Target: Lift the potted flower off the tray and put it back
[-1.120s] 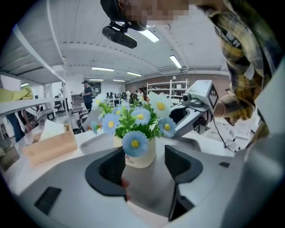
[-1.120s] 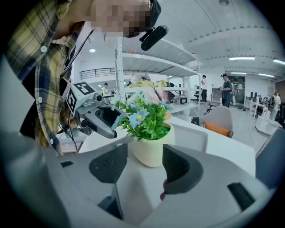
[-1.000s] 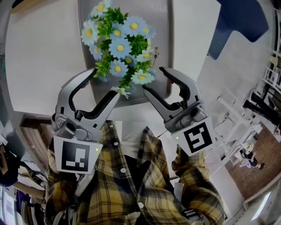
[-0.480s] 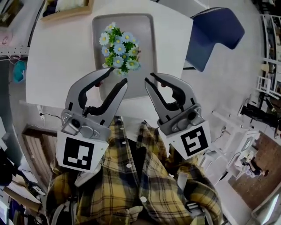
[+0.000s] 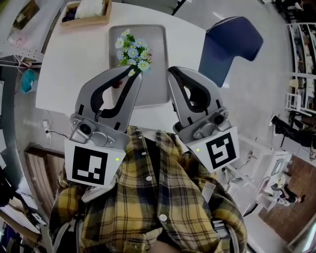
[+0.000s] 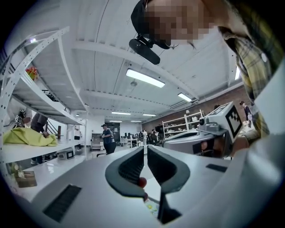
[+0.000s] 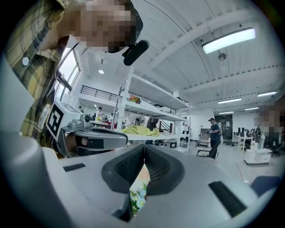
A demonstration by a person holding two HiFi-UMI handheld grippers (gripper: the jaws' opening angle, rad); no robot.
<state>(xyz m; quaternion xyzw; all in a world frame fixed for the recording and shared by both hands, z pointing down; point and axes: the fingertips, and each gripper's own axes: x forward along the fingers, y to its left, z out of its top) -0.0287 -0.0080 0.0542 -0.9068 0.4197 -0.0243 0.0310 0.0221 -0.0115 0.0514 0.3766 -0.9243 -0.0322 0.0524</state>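
The potted flower (image 5: 132, 49), blue and white daisies with green leaves, stands on the grey tray (image 5: 159, 59) on the white table. Both grippers are raised level near my chest, well above and in front of the tray. In the head view the left gripper (image 5: 134, 74) overlaps the flower's near edge. Its jaws have just been closing and now meet at the tips, with nothing between them (image 6: 145, 148). The right gripper (image 5: 173, 73) is shut and empty as well (image 7: 144, 146). A bit of the flower (image 7: 138, 198) shows below its jaws.
A blue chair (image 5: 232, 42) stands right of the white table (image 5: 74, 64). A wooden box (image 5: 86, 12) sits at the table's far left corner. Both gripper views look out level at white shelving (image 7: 151, 111) and people standing across the room.
Both grippers have risen away from the flower toward the head camera, and their jaws have gone from wide open to shut. The flower has stayed on the tray, which now looks smaller.
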